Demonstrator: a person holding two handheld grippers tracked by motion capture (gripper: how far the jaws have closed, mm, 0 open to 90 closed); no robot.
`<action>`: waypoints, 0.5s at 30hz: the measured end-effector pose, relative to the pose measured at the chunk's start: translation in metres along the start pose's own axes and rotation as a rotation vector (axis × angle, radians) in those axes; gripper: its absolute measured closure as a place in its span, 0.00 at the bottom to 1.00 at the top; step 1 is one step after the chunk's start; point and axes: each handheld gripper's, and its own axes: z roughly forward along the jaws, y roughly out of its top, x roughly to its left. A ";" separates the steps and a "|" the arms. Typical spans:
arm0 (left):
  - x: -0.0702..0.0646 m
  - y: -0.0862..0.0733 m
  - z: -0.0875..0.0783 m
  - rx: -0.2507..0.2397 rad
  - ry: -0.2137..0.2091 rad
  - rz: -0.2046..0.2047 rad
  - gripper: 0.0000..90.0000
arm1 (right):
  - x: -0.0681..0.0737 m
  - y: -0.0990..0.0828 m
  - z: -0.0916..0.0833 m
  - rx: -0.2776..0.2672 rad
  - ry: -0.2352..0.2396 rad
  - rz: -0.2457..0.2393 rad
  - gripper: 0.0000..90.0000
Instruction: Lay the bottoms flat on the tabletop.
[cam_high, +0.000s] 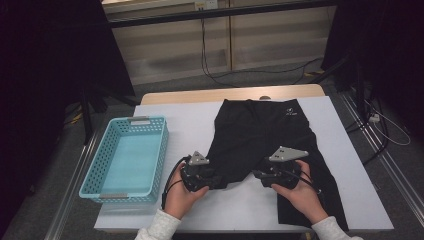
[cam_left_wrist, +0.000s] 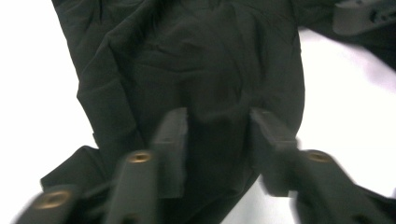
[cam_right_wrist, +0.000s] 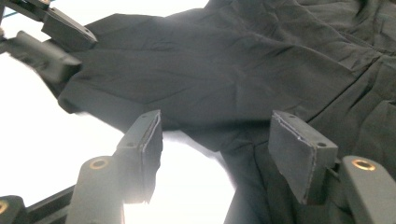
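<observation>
Black shorts (cam_high: 260, 135) lie flat on the white bench (cam_high: 190, 120) beside a blue basket (cam_high: 127, 157) — seen from above. Close up, the left claw (cam_left_wrist: 218, 140) pinches a leg hem; the right claw (cam_right_wrist: 224, 154) gapes at the crotch.

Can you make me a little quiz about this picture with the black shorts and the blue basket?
1. True or false: the black shorts are lying inside the blue basket.
2. Which part of the shorts is the left gripper at? A) the waistband at the far end B) the end of the leg nearer the basket C) the small white logo
3. Fill in: in the right gripper view, the jaws of the right gripper stand ____, with the cloth between them but not pinched.

Key: 1 false, the shorts lie on the white table beside the basket. 2 B. 3 open.
</observation>
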 end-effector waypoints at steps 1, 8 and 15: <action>0.000 0.001 0.001 0.000 -0.002 -0.007 0.76 | 0.001 -0.001 -0.001 0.000 0.001 -0.001 0.40; 0.013 0.014 -0.007 -0.035 0.000 -0.076 0.99 | 0.003 -0.004 -0.003 0.011 0.011 -0.011 0.43; 0.035 0.034 -0.011 -0.088 0.053 -0.123 0.99 | 0.009 -0.001 0.005 0.024 0.042 -0.041 0.50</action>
